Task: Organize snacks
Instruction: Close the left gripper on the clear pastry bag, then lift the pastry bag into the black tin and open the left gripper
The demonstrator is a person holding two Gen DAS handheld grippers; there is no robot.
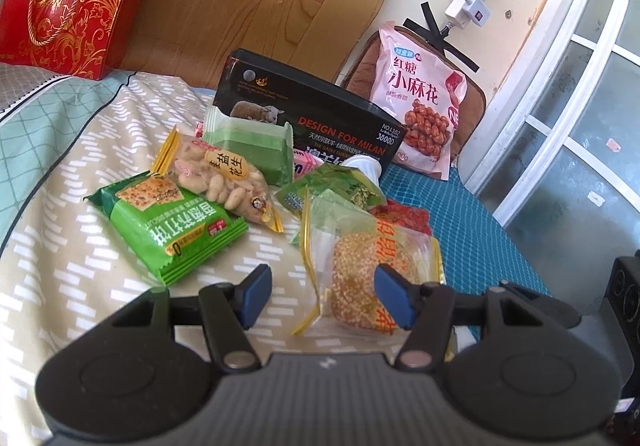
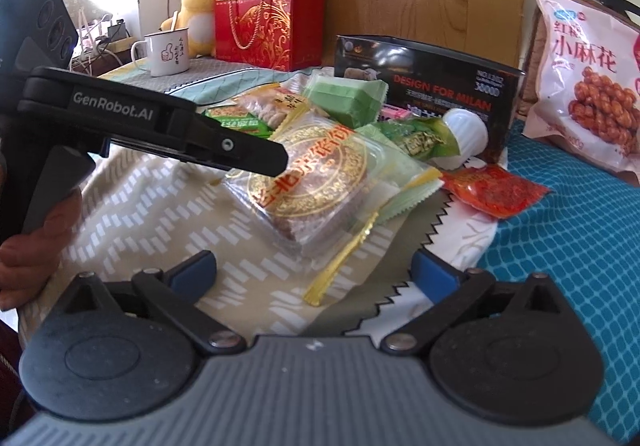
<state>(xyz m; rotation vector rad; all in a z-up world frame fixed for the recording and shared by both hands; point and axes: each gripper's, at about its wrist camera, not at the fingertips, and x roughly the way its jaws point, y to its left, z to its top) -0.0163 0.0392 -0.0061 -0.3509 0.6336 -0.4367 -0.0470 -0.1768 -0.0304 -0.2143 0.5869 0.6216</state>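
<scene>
Between the blue pads of the right gripper [image 2: 314,272], spread wide, nothing is being held; just ahead the clear-wrapped sesame cake [image 2: 316,182] is lying on the patterned bedsheet [image 2: 132,214]. Over it the left gripper [image 1: 320,296] is hovering with its jaws partly apart, empty, one pad in front of the cake. Beyond, the green biscuit packet [image 1: 168,226], peanut bag [image 1: 218,178] and black box [image 1: 316,118] are sitting clustered together.
</scene>
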